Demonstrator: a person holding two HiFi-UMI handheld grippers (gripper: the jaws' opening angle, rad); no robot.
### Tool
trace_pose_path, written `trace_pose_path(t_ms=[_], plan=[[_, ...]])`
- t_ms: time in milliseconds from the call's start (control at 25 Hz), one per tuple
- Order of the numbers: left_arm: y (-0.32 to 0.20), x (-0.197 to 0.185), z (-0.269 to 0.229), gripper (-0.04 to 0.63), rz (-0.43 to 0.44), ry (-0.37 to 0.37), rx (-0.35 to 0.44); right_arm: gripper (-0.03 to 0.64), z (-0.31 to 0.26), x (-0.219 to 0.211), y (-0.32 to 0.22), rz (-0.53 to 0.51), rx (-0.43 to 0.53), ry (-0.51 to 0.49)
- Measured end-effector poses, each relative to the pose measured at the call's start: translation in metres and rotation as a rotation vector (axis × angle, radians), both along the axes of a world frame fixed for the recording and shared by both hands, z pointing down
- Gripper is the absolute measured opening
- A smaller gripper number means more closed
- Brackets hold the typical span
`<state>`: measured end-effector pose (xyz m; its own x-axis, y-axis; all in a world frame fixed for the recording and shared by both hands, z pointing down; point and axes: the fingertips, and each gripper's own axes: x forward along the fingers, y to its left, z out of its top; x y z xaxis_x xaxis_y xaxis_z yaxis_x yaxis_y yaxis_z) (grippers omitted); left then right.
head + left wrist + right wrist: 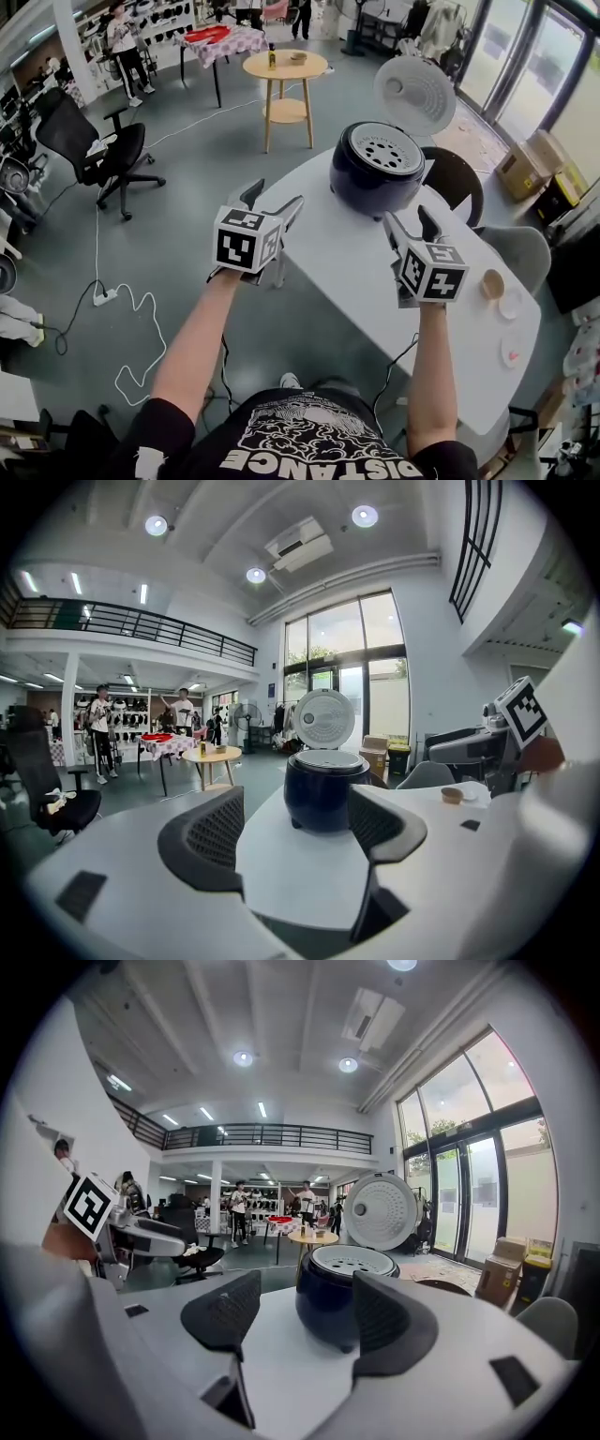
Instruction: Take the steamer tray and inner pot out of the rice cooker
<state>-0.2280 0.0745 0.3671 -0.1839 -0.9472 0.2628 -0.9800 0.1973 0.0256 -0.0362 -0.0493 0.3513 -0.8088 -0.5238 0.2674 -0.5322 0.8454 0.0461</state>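
I hold my left gripper [274, 199] and right gripper [408, 217] wide open and empty, on the near side of the dark blue round rice cooker [377, 169] on the white table [328, 262]. The white perforated steamer tray [384, 148] sits in the cooker's mouth and hides the inner pot. I judge that a lopsided pinch on the tray's rim could tip it. The only readable writing is "DISTANCE" on the black T-shirt [319, 441].

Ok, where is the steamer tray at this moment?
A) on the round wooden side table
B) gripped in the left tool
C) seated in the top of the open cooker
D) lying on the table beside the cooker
C: the perforated white steamer tray sits in the rice cooker mouth with the lid raised, while the left tool and right tool are open and empty.
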Motion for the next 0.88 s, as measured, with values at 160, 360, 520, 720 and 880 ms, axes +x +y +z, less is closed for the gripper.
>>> trace_pose_path(t_ms=[160,360,520,720,880], plan=[[-0.023,-0.008,0.01,0.339,0.028,0.004,-0.017,0.302,0.006,-0.008,-0.018,0.022,-0.005,0.0],[-0.061,-0.025,0.023,0.339,0.055,0.004,-0.031,0.302,0.017,-0.024,-0.05,0.044,-0.011,-0.002],[-0.098,-0.036,0.027,0.339,0.087,-0.002,-0.028,0.302,0.024,-0.032,-0.079,0.067,-0.013,-0.004],[-0.156,-0.057,0.033,0.339,0.133,-0.015,-0.041,0.302,0.028,-0.054,-0.129,0.101,-0.019,-0.016],[-0.206,-0.075,0.025,0.339,0.159,-0.016,-0.038,0.302,0.021,-0.065,-0.173,0.13,-0.017,-0.022]])
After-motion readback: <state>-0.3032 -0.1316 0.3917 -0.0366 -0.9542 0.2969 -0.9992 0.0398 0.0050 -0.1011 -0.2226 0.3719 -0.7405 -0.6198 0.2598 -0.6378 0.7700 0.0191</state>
